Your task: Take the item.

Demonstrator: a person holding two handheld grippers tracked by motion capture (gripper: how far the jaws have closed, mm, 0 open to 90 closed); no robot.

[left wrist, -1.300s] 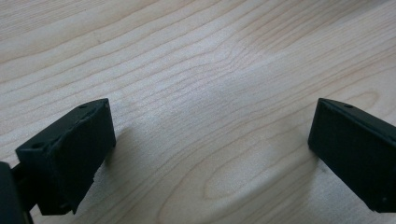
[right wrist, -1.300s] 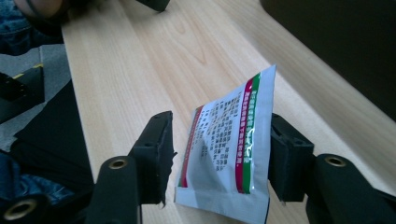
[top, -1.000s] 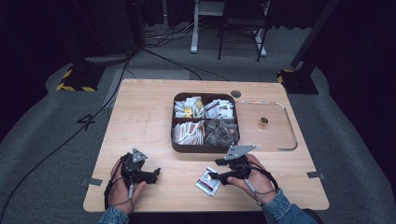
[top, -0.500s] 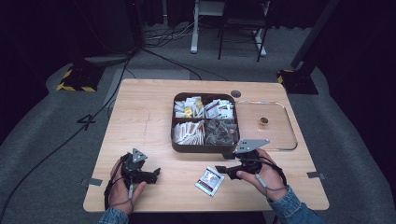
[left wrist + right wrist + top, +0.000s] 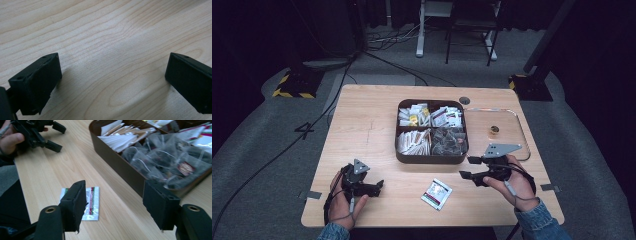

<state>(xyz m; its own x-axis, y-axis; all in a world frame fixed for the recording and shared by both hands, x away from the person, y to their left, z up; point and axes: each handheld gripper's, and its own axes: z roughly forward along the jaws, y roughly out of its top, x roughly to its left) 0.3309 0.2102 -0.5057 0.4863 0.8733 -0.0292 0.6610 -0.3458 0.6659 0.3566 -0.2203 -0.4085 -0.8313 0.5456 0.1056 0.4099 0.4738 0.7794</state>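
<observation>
High view: a packet (image 5: 436, 193) lies flat on the table (image 5: 362, 120), just in front of the box (image 5: 431, 159) of sachets — apparently released, awaiting its next handling. The right gripper (image 5: 468, 167), jaws wide and empty, has pulled back rightward since a second ago. The left gripper (image 5: 379, 185) rests open, empty, unmoved.

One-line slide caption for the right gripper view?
Open right gripper hovers between a lone packet on the table and the brown tea box.
</observation>
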